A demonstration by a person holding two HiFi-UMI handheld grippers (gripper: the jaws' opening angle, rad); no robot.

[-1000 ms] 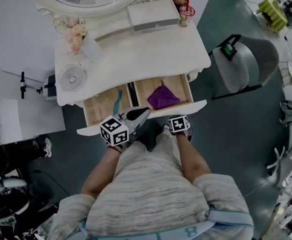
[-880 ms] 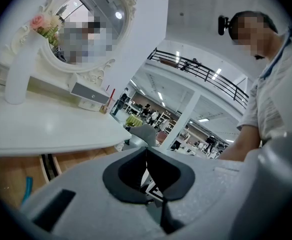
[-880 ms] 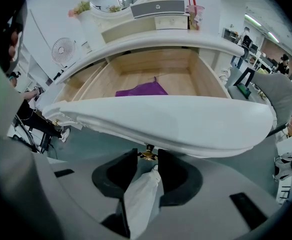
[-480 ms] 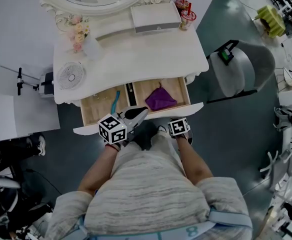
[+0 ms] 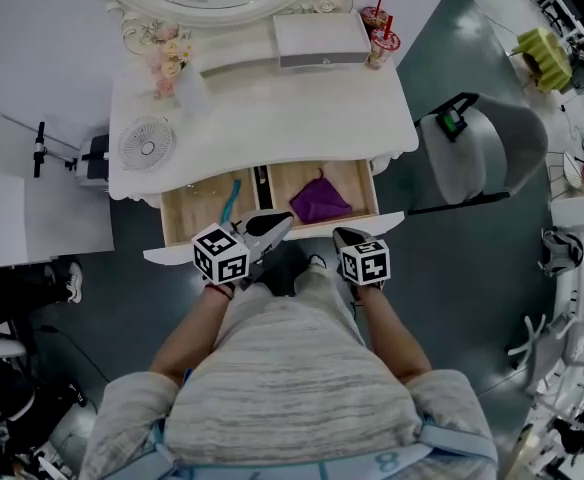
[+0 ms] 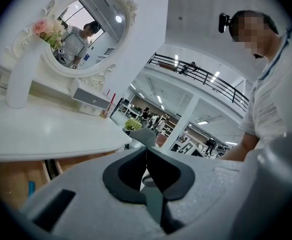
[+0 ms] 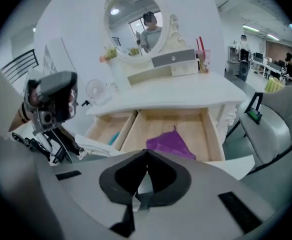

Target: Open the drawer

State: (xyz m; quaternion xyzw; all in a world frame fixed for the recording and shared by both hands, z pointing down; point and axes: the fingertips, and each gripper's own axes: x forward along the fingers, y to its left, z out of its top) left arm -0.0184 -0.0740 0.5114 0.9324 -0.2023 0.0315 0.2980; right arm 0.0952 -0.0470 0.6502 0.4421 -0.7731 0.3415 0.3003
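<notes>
Since a second ago the right gripper (image 5: 342,233) has lifted off the drawer (image 5: 356,180) front and now hangs above the drawer's front right part; its jaws have just been closing with nothing between them, and they now meet tip to tip, empty; the left gripper (image 5: 284,222) has kept its place over the drawer's front edge, left of middle, its jaws likewise pressed together on nothing; the drawer itself stands pulled well out from under the table (image 5: 272,118), its white front panel nearest the person, its wooden bottom in plain sight; a divider (image 5: 261,186) splits the drawer into two compartments; a purple cloth (image 5: 319,199) lies crumpled in the drawer's right compartment, nearer the divider than the outer wall; a slim teal thing (image 5: 231,199), perhaps a comb though too small to tell, lies in the drawer's left compartment beside the divider; a grey chair (image 5: 482,138) stands to the drawer's right, apart from it.
</notes>
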